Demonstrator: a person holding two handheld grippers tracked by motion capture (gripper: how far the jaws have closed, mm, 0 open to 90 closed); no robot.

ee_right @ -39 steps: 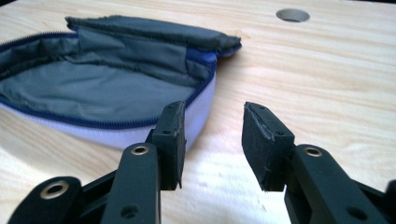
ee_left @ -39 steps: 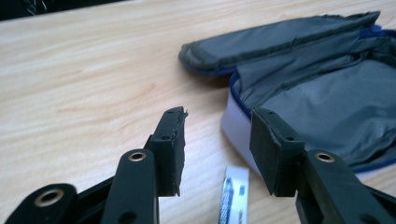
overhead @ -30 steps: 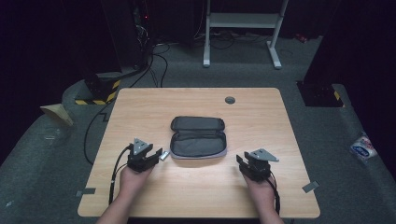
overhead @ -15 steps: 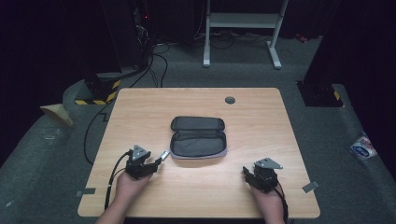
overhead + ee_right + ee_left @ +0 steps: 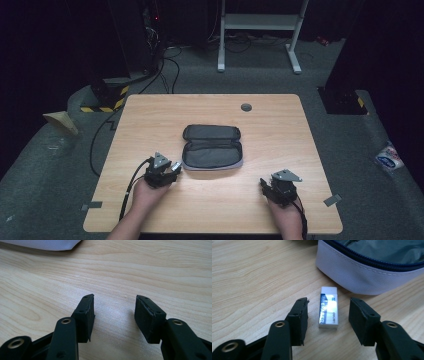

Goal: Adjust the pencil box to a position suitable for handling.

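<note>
Pale wood-grain laminate covers the table, a rounded rectangle with a small dark grommet near its far edge. It stands on grey carpet in a dim room, with black cables and a white metal frame behind it. At the middle of the table lies an open pencil case, a soft oblong of woven fabric: lilac-grey outside, dark grey lining, a navy zip along the rim.

Just in front of the case's near left corner lies the eraser, a small white block in a glossy blue-and-white paper sleeve with "ERASER" printed on it, flat on the wood and close to the case wall without touching it.

Matte black and blocky, the left tool has its jaws half open on either side of the eraser, pads clear of it; they have just been closing. The right tool sits near the table's front right, jaws half open over bare wood, also just closing a little.
</note>
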